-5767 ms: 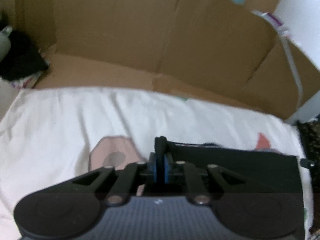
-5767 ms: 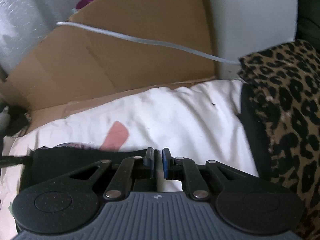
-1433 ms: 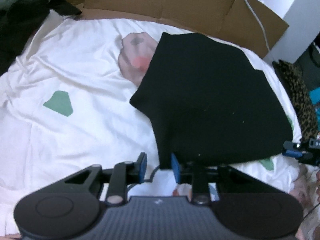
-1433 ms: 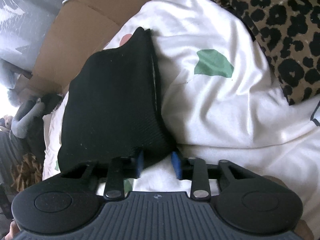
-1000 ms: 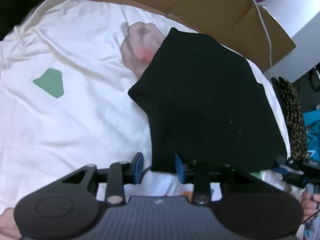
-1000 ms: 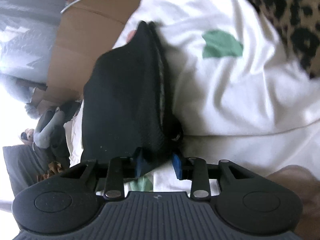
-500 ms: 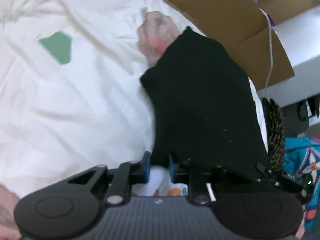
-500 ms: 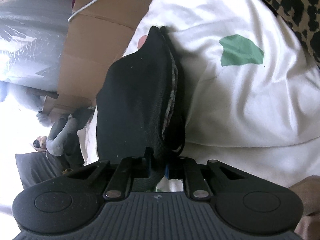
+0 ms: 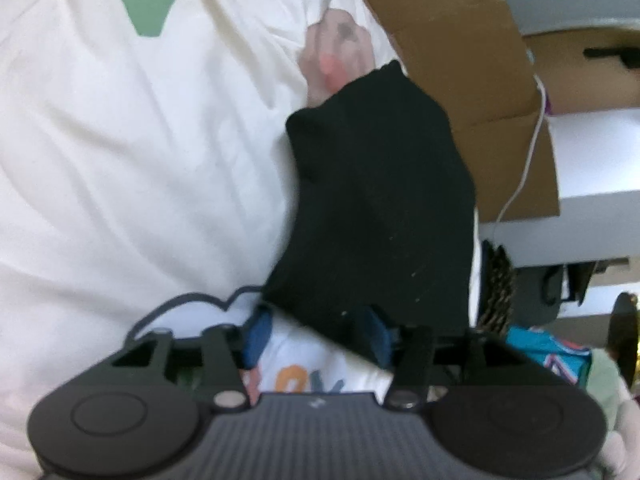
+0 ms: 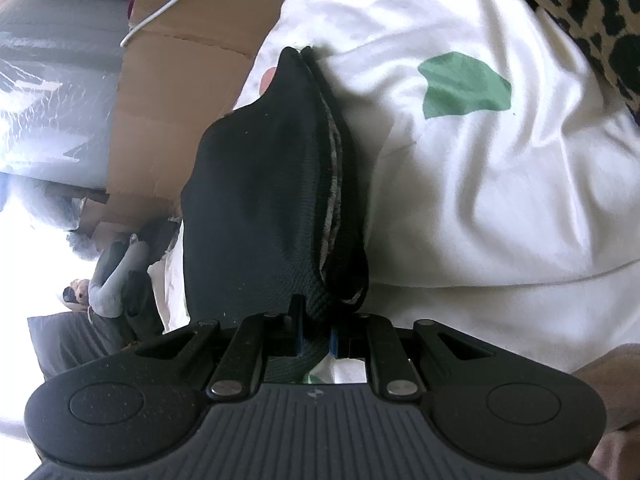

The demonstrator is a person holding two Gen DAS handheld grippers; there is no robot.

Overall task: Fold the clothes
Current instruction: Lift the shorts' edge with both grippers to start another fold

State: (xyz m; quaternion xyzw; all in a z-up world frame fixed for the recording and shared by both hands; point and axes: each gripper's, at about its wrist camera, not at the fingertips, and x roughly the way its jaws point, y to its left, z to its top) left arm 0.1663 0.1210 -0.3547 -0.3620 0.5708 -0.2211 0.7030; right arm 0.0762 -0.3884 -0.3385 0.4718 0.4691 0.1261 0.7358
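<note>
the black garment [image 10: 260,184] hangs forward from the right gripper [image 10: 316,332], whose fingers are pinched tight on a bunched near corner of it; the cloth rises from between the blue pads and drapes away over the white sheet [image 10: 500,200]. beyond that gripper and to its right a green patch [image 10: 464,84] is printed on the sheet, and further right lies a leopard-print cloth [image 10: 592,8].

in the left wrist view the left gripper [image 9: 316,336] is spread wide, its blue pads [image 9: 256,336] standing well apart. the garment's near edge [image 9: 384,208] sits just ahead of it and partly over the right-hand finger, but nothing is squeezed; i judge it released. the picture is blurred here, so fine contact cannot be told. past the garment's far tip stands a cardboard sheet [image 9: 460,80] with a white cable [image 9: 524,168] running across it.

the garment looks light, limp and fairly thick-knit, with several layers showing along the right-hand edge in the right wrist view, so it seems already doubled over. it will sag and slide on the smooth sheet, not hold a crease by itself. a one-corner hold lets the layers fan apart; the safer hold is both near corners, all layers pinched together close to the edge, and the cloth laid down under light tension. a loose strap or hem hanging by the right gripper could snag in the fingers.
</note>
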